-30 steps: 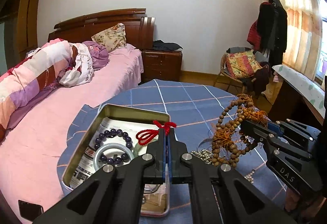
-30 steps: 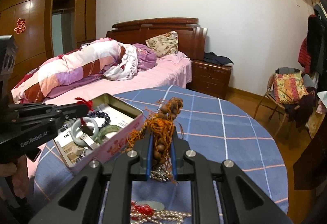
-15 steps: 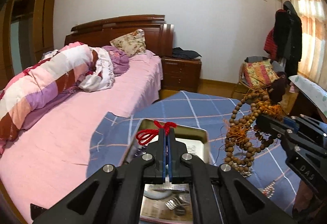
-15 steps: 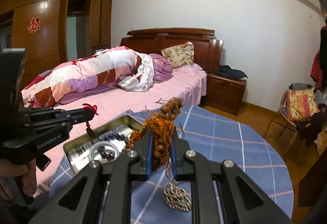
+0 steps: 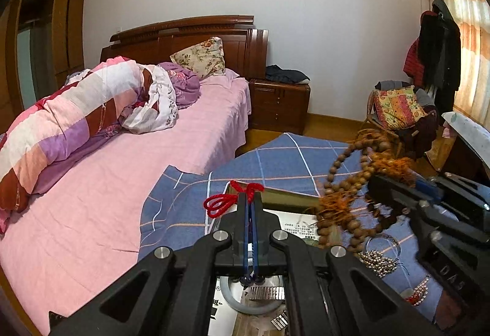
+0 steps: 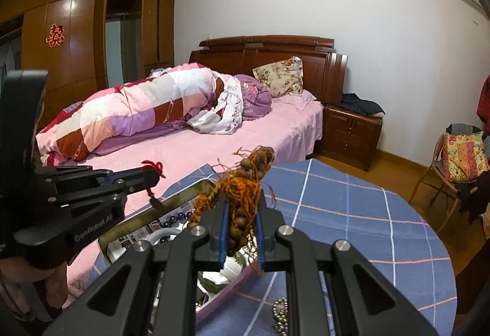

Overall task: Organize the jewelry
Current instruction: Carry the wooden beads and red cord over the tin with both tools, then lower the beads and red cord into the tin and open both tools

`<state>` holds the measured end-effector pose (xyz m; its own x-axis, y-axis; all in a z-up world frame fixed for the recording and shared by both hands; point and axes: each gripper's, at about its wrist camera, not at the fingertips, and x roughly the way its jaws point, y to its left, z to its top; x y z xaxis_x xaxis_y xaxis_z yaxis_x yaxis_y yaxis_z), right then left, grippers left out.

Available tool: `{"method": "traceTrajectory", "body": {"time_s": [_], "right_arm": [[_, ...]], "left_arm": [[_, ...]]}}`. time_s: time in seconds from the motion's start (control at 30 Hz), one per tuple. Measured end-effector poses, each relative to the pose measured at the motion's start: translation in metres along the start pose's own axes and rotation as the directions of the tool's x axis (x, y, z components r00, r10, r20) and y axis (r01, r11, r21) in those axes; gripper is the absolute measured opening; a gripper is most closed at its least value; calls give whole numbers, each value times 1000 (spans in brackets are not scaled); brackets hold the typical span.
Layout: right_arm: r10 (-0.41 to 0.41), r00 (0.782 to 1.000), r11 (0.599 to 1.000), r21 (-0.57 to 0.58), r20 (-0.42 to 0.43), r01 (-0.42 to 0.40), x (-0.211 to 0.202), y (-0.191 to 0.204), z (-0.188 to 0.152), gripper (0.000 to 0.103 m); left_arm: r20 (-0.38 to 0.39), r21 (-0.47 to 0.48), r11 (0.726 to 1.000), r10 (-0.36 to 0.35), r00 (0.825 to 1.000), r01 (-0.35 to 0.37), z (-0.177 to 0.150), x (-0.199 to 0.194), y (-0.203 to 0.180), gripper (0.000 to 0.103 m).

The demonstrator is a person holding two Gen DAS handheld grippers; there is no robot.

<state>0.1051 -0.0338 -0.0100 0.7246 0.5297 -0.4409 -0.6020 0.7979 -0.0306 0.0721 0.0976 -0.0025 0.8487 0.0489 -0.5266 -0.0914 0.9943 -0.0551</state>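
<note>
Wooden bead necklace (image 6: pixel 245 213) with orange tassels, clamped in right tongs (image 6: pixel 242 232), left tongs (image 5: pixel 251 207) pinching red cord (image 5: pixel 220 204), perhaps knotted

Left claw (image 5: pixel 250 207) is pointing downward, jaws fully closed. Right claw (image 6: pixel 242 213) is pointing downward, jaws clamping narrowly. A hand (image 6: pixel 36 274) is gripping the left handle.

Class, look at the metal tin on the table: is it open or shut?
Open. The tin has no lid on it; dark beads and a pale bangle show inside it.
</note>
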Motion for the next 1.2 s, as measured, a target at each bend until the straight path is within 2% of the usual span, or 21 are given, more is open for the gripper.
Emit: {"method": "traceTrajectory", "body": {"time_s": [0.33,0.53,1.1,1.2], "right_arm": [[-35,997,998,-47,-73,32,35,19,-9,17],[-35,995,997,-65,-97,29,42,23,-14,17],[-8,988,999,-36,-157,2,63,17,-18,18],[-2,986,1000,-30,-169,-4,66,17,-20,21]], "left_arm": [[-60,-11,1000,25,998,-25,-6,17,7,0],[-84,-7,1000,27,996,-27,-7,27,4,0],[-140,7,1000,25,990,-24,-12,46,-2,0],[-144,21,999,33,989,-31,-13,46,-4,1]]}}
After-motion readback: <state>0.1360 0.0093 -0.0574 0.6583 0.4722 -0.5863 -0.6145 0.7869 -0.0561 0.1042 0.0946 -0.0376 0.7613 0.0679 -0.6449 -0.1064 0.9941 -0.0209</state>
